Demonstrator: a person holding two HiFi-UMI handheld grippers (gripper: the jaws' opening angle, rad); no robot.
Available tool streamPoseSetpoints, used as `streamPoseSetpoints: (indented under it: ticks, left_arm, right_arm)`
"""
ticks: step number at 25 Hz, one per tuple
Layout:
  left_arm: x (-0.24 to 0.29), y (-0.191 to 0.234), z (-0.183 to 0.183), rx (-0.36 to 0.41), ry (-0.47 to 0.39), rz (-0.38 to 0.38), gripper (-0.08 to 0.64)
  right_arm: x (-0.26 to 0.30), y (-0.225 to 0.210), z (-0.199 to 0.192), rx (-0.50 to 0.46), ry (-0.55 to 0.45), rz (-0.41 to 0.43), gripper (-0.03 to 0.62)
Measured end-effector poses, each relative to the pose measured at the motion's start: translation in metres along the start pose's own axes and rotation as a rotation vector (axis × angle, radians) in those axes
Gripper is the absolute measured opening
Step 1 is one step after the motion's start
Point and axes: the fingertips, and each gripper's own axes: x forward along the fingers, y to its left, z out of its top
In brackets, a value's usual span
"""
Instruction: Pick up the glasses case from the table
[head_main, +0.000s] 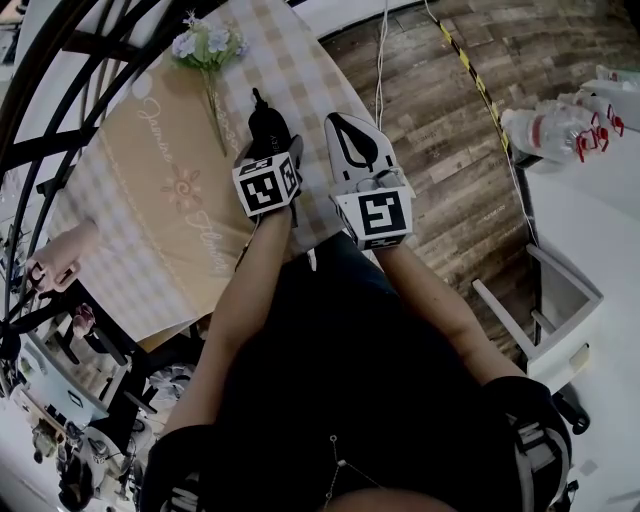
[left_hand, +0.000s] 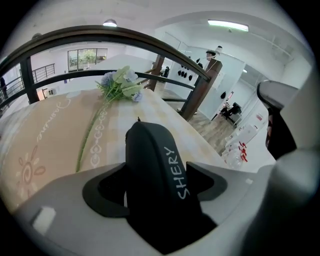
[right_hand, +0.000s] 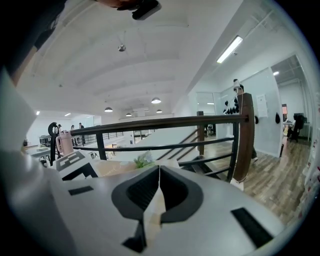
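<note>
The black glasses case (head_main: 268, 125) with white "SHERY" lettering sits between the jaws of my left gripper (head_main: 270, 143), over the checked tablecloth (head_main: 150, 250). In the left gripper view the case (left_hand: 150, 150) fills the gap of the left gripper (left_hand: 156, 169), and both jaws press its sides. Whether the case still touches the cloth I cannot tell. My right gripper (head_main: 340, 122) hovers just right of the case near the table's edge. In the right gripper view, the right gripper (right_hand: 159, 172) has its jaws together with nothing between them.
An artificial flower sprig (head_main: 205, 48) lies on the cloth beyond the case. A dark curved railing (head_main: 60, 100) runs along the left. A pink cup (head_main: 60, 255) stands at the left edge. Plastic bottles (head_main: 560, 125) and a white stool (head_main: 555, 300) stand at the right on the wood floor.
</note>
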Motion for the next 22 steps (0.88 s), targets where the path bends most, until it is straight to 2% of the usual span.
streamPoseSetpoints:
  ticks: [6,9,14,22]
  left_arm:
    - [-0.022,-0.006,0.003,0.039,-0.042,-0.028,0.365]
    - [-0.037,-0.011,0.009,0.048,-0.085,-0.05,0.365]
    - [-0.068,-0.026,0.025,0.112,-0.177,-0.087,0.364]
    - [-0.127,-0.05,0.052,0.236,-0.348,-0.128,0.362]
  right_arm:
    - [-0.012,0.007,0.008,-0.009,0.002,-0.015,0.012]
    - [-0.019,0.013,0.011,-0.029,-0.036,-0.011,0.012]
    - [-0.04,0.017,0.016,-0.029,-0.041,-0.045,0.012]
    - [-0.069,0.014,0.041,-0.051,-0.116,-0.108,0.012]
